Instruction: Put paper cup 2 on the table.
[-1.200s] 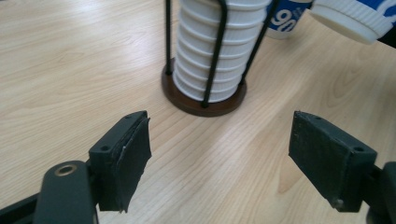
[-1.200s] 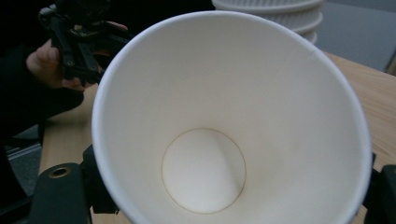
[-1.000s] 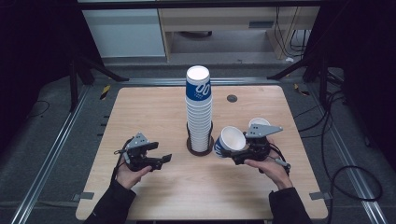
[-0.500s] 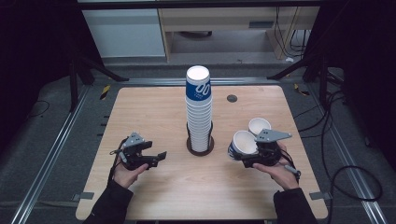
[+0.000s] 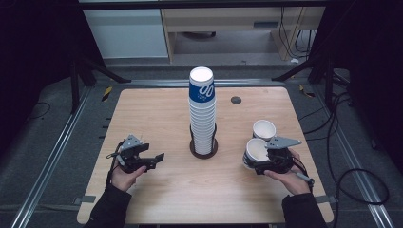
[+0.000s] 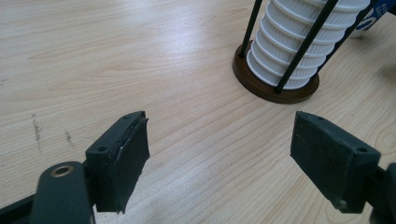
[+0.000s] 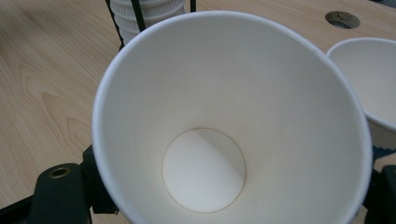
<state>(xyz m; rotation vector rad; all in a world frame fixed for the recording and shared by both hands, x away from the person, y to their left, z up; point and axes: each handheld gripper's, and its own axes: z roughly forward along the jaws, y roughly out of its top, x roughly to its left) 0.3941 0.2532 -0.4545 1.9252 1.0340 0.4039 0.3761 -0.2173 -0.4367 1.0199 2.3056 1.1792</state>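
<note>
Tilting mouth-up toward the camera, paper cup (image 7: 229, 126) sits in right claw (image 5: 259, 159).

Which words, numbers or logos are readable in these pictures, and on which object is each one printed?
"00": large white rounded marks, perhaps a logo, on the blue band of the top cup of the cup stack in the high view.
Small white line under it: too small to read.
Blue print on the stack's edge in the left gripper view: cut off, unreadable.
Held paper cup: no text visible.

A tall cup stack (image 5: 202, 111) stands in a round holder (image 5: 204, 148) mid-table (image 5: 157, 109), near a grommet hole (image 5: 236, 99).
</note>
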